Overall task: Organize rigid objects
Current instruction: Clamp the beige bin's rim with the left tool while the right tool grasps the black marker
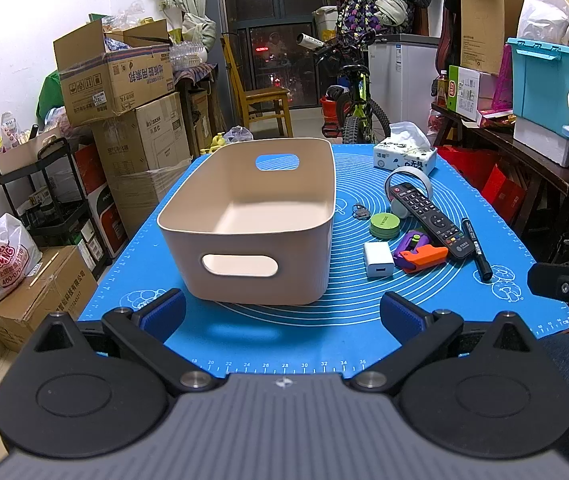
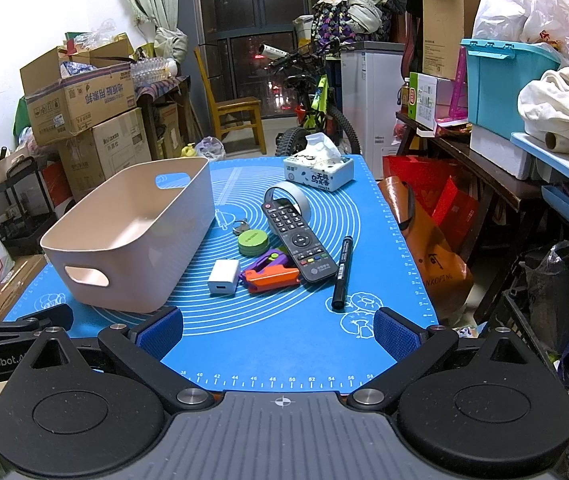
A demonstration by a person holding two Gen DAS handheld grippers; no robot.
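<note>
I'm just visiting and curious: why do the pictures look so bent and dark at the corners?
Left wrist view: fisheye lens curves the blue mat edges, black corners; bin sharp, soft shadow beneath. Right wrist view: same bending; remote crisp, night window shows reflected lights.

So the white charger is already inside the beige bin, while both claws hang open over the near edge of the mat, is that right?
Not quite: the white charger lies on the blue mat beside the beige bin, which the left wrist view shows empty. Both the left claw and right claw are open.

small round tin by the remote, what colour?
Green round tin, clearest in the right wrist view.
</note>
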